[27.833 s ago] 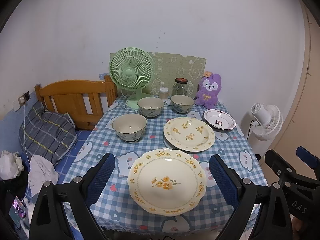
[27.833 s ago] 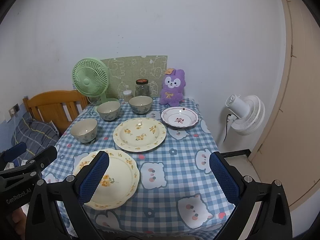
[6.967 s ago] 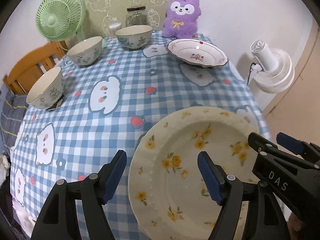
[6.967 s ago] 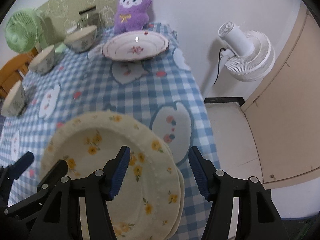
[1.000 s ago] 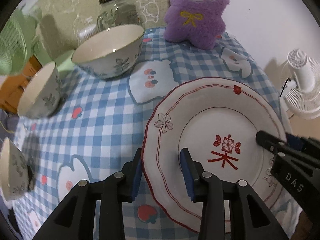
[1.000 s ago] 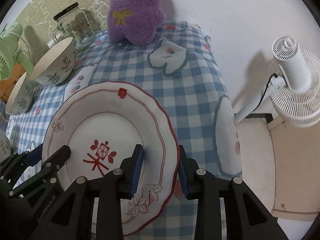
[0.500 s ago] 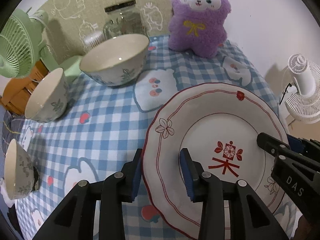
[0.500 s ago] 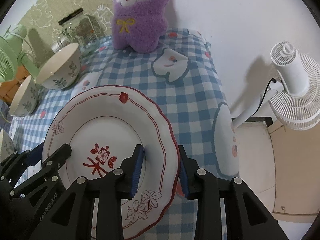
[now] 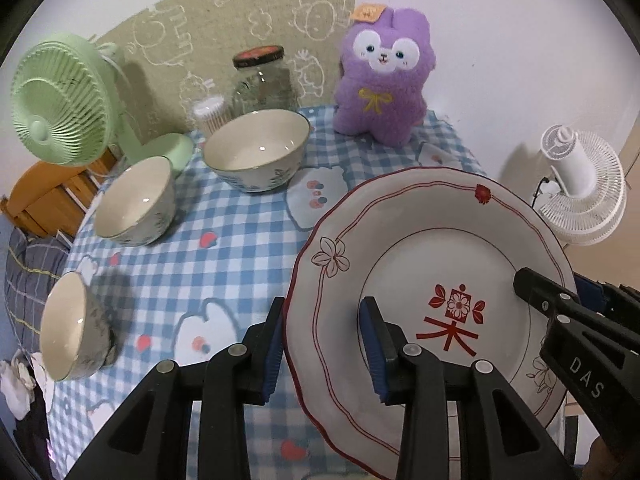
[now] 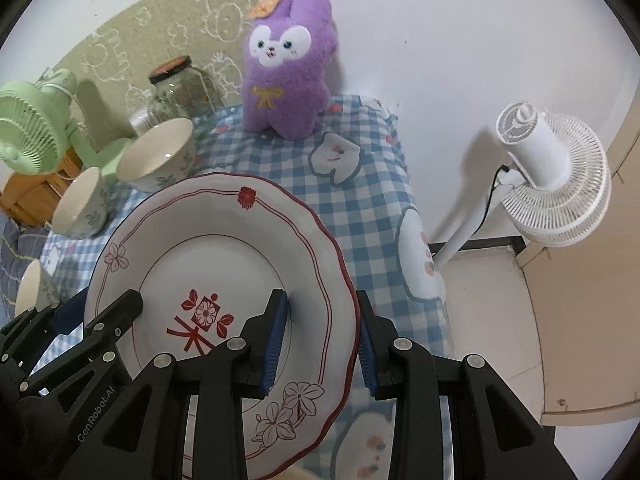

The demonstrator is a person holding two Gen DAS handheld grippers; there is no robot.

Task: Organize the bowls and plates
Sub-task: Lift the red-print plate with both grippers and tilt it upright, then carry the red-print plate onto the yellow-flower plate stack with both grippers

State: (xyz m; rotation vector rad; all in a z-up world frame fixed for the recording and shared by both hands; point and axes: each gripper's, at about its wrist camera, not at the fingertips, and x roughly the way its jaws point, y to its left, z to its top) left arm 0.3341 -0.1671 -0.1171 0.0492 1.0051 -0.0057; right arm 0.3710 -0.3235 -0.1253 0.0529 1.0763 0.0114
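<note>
Plate [image 9: 404, 248] lifting off the bench [image 9: 224, 248] compared with a second ago: more checked cloth showing beyond its far rim, bowls and plush sliding further off, rim tilting toward the cameras. Carried from both sides at once. Left gripper [image 9: 322, 344] pinching the plate's left rim, one pad under the rim and one inside the well. Right gripper [image 10: 318, 334] pinching the right rim in the same fashion. Each gripper showing at the edge of the other's view.

Reading for the task: plate now clear of its old spot ahead of the plush and likely heading to a plate stack out of view; stack not visible now, so destination only guessed. Grip narrow on a smooth glazed rim, so slipping or tipping looking like the main risk.

Ahead and left of the left gripper: three bowls [image 9: 256, 152] standing apart, unstacked, the nearest low at the left edge. Bowls not yet gathered.

Far ahead: purple plush [image 9: 382, 80], glass jar [image 9: 262, 80], green fan [image 9: 60, 100] against a white wall. Right of the bench, on the floor: white fan [image 10: 556, 176]. Wooden chair [image 9: 44, 196] off far left.
</note>
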